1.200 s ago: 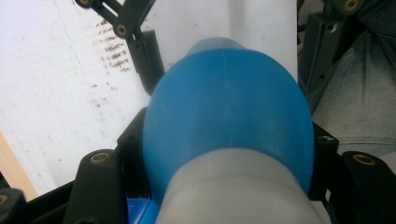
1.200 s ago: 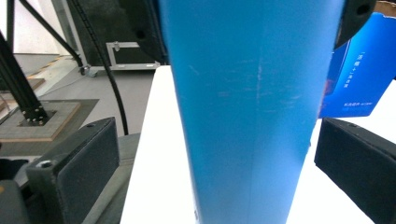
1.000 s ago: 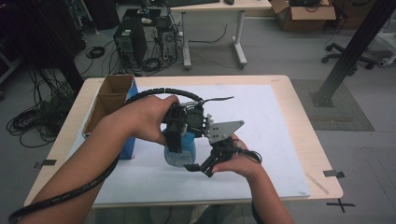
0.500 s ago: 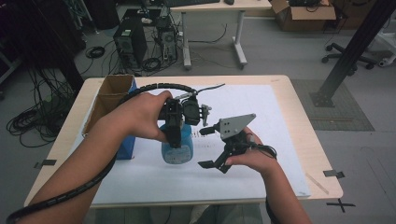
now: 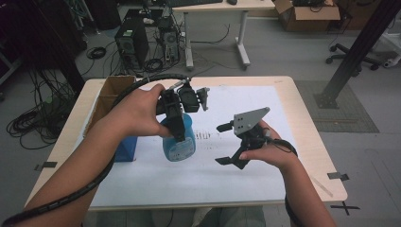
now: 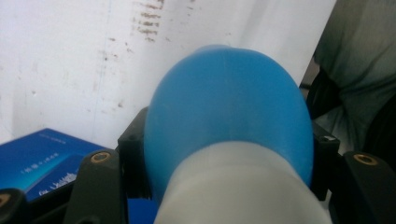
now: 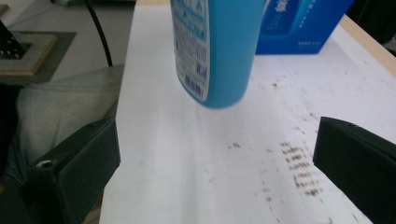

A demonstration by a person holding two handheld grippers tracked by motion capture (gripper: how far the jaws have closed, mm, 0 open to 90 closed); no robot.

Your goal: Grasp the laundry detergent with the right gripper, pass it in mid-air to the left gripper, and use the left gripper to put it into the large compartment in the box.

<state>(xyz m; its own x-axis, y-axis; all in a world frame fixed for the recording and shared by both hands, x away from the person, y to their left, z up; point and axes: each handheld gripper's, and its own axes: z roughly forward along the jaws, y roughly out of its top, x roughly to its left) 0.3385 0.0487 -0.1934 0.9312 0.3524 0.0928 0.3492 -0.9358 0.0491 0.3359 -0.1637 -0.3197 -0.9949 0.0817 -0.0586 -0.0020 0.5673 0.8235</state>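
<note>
A blue bottle (image 5: 179,144) with a white neck hangs tilted just above the white sheet (image 5: 246,101), a little left of the table's middle. My left gripper (image 5: 176,128) comes down from above and is shut on the bottle's neck; in the left gripper view the bottle's blue shoulder (image 6: 229,116) bulges between the two black jaws. To the bottle's right my right gripper (image 5: 228,144) is held open, a hand's width away, with nothing between its jaws. In the right gripper view the bottle's labelled lower end (image 7: 212,51) hangs ahead of the open right gripper (image 7: 215,175).
A blue carton (image 5: 125,149) lies on the sheet left of the bottle, with an open cardboard box (image 5: 111,92) at the table's back left. Brown smudges (image 5: 205,135) mark the sheet. Computers and cables are on the floor beyond the table.
My right gripper has drawn away from the bottle, to the right and upward. The left gripper has raised the bottle a little and carried it toward the far side.
</note>
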